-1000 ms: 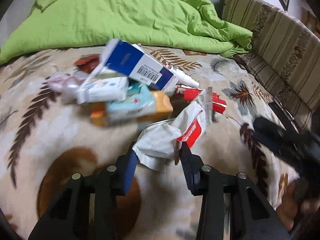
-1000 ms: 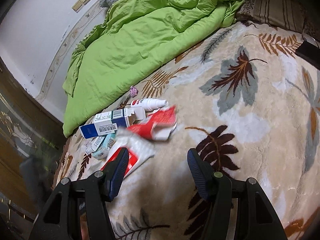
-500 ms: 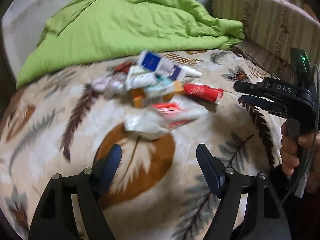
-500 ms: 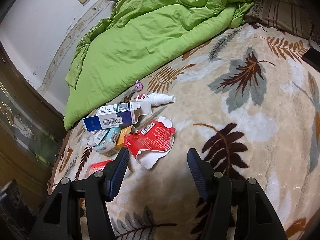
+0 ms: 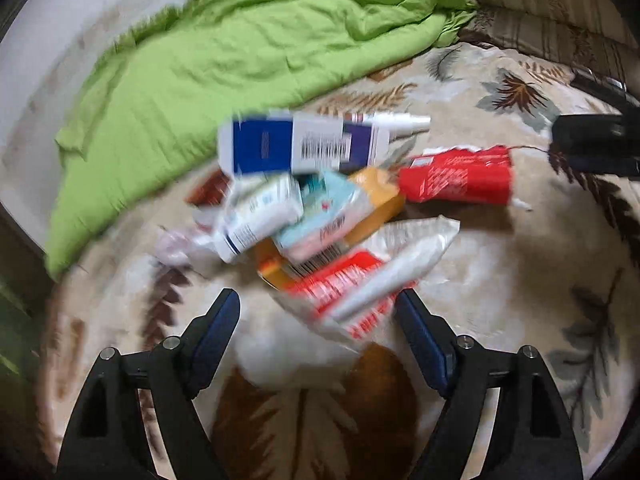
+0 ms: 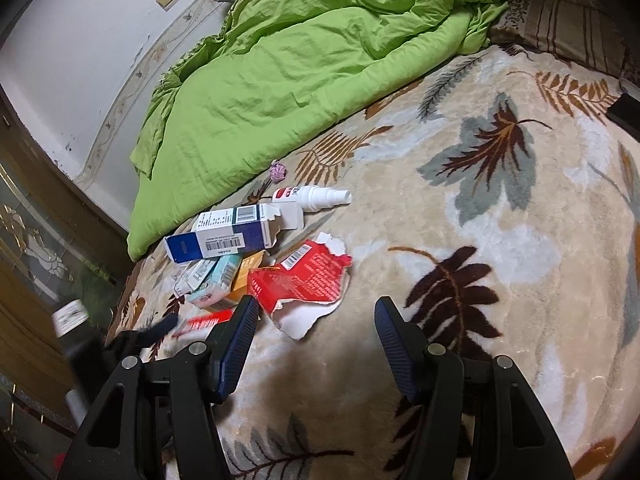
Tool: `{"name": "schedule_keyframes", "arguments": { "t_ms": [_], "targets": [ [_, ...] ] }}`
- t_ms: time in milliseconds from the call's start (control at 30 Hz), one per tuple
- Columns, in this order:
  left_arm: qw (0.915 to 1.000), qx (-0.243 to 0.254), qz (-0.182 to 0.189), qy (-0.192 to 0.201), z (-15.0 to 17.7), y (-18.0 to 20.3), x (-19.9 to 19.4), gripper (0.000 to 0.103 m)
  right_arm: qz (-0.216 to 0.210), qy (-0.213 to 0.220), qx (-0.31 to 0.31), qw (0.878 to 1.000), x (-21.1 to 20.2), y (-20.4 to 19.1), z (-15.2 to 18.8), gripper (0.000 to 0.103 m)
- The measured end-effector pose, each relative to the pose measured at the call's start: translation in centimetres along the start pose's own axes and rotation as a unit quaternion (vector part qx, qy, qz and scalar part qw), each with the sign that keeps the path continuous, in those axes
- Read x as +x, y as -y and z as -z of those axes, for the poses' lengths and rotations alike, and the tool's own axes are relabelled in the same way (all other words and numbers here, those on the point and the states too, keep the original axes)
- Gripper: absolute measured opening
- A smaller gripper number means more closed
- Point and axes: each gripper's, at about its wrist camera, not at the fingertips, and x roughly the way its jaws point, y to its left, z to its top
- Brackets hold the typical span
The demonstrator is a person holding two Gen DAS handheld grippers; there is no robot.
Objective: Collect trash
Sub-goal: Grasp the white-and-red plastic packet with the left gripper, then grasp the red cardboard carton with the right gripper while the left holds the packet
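A heap of trash lies on the leaf-patterned blanket (image 6: 500, 220). It holds a blue and white carton (image 5: 300, 146) (image 6: 222, 238), a white spray bottle (image 5: 396, 122) (image 6: 314, 196), a torn red packet (image 5: 458, 178) (image 6: 304, 276), small medicine boxes (image 5: 316, 212) (image 6: 212, 276) and a silver and red wrapper (image 5: 368, 280). My left gripper (image 5: 318, 320) is open, its fingers either side of the wrapper's near end. My right gripper (image 6: 314, 320) is open and empty, just short of the red packet. The left view is blurred.
A crumpled green duvet (image 6: 304, 64) (image 5: 240, 48) covers the far side of the bed. A striped pillow (image 6: 568, 24) lies at the far right. A small pink wad (image 6: 278, 170) sits by the duvet edge. The right gripper's tip (image 5: 592, 148) shows at the left view's right edge.
The left gripper let go of the silver and red wrapper, pulled back, then came in close to the heap again. The right gripper has hardly moved and stays open.
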Motion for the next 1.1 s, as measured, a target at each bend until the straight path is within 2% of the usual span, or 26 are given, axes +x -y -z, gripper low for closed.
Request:
{"name": "schedule_keyframes", "arguments": {
  "t_ms": [33, 67, 233, 333, 500, 533, 567, 600, 633, 900, 1000, 1100],
  "targets": [
    [0.9997, -0.013, 0.018, -0.008, 0.1, -0.4, 0.5, 0.063, 0.000, -0.001, 0.000, 1.000, 0.2, 0.0, 0.0, 0.065],
    [0.9991, -0.029, 0.028, -0.009, 0.0, -0.8, 0.7, 0.060, 0.000, -0.002, 0.002, 1.000, 0.5, 0.0, -0.2, 0.065],
    [0.9975, -0.068, 0.019, -0.009, 0.7, -1.2, 0.2, 0.041, 0.003, -0.022, 0.018, 1.000, 3.3, 0.7, -1.4, 0.065],
    [0.9927, -0.114, 0.037, -0.006, 1.9, -2.0, -1.2, 0.040, -0.003, -0.050, 0.034, 0.998, 5.1, 1.3, -1.7, 0.065],
    [0.9834, -0.174, 0.051, -0.006, 4.5, -3.1, -3.6, 0.040, -0.012, -0.054, 0.007, 0.998, 6.6, 0.0, -2.0, 0.067],
    [0.9815, -0.184, 0.051, -0.008, 5.0, -3.4, -4.0, 0.040, -0.010, -0.059, -0.007, 0.998, 7.0, -0.6, -2.0, 0.063],
    [0.9797, -0.194, 0.052, -0.010, 5.3, -3.6, -4.4, 0.040, -0.012, -0.060, -0.016, 0.998, 7.3, -0.9, -1.9, 0.050],
    [0.9769, -0.205, 0.059, -0.011, 5.8, -3.9, -4.8, 0.040, -0.023, -0.064, -0.026, 0.997, 7.6, -1.3, -1.9, 0.035],
    [0.9749, -0.214, 0.061, -0.014, 6.3, -4.2, -5.1, 0.040, -0.032, -0.072, -0.039, 0.996, 7.8, -1.9, -1.7, 0.010],
    [0.9686, -0.248, 0.017, 0.000, 8.7, -4.5, -7.5, 0.040, -0.030, -0.022, -0.137, 0.990, 5.0, -5.2, -0.5, 0.005],
    [0.9698, -0.243, -0.016, 0.015, 9.0, -4.2, -8.9, 0.040, -0.029, 0.000, -0.187, 0.982, 3.3, -7.4, 0.9, 0.004],
    [0.9671, -0.252, -0.026, 0.026, 9.6, -4.4, -10.0, 0.040, -0.033, 0.022, -0.232, 0.972, 1.4, -9.3, 2.6, 0.004]
  ]
}}
